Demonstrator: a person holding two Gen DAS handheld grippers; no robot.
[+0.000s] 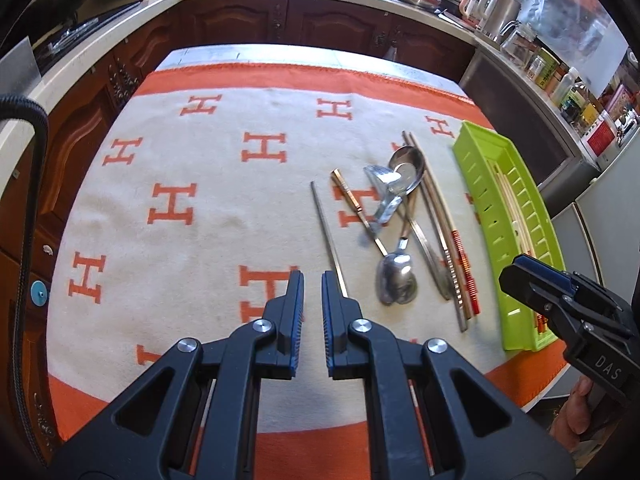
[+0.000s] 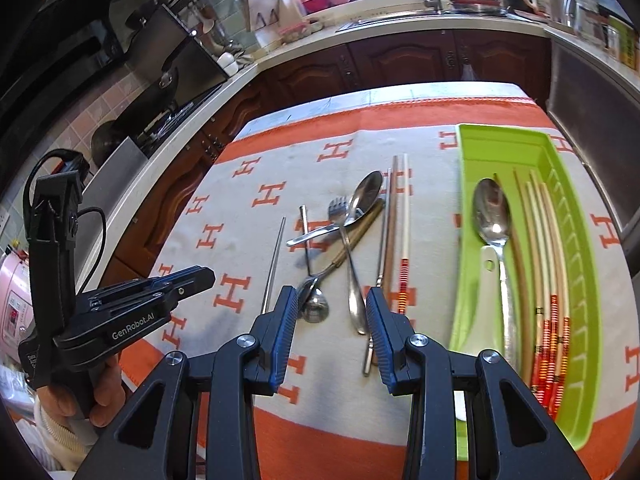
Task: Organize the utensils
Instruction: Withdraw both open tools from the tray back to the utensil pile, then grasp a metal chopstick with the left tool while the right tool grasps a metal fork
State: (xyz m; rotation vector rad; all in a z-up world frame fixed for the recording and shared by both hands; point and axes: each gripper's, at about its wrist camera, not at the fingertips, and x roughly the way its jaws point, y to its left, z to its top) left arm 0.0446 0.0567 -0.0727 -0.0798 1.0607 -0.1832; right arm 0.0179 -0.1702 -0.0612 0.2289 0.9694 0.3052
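Cream cloth [image 1: 224,216] patterned with orange H letters, bordered orange. Lime-green tray [image 2: 500,148] at frame right. Silver spoons [image 2: 490,212]; pale chopsticks [image 2: 538,248] banded red-orange. Black claws [image 2: 332,308] with blue pads [image 2: 286,320].

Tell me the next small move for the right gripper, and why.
Probably lower the right gripper, whose jaws stand apart and empty, onto the long steel spoon directly ahead. It lies loose on the cloth, while the green tray at the right already holds a spoon and chopsticks.

Table under an orange-and-cream cloth [image 1: 224,216], with loose utensils [image 2: 344,240] beside a green tray [image 2: 468,200].
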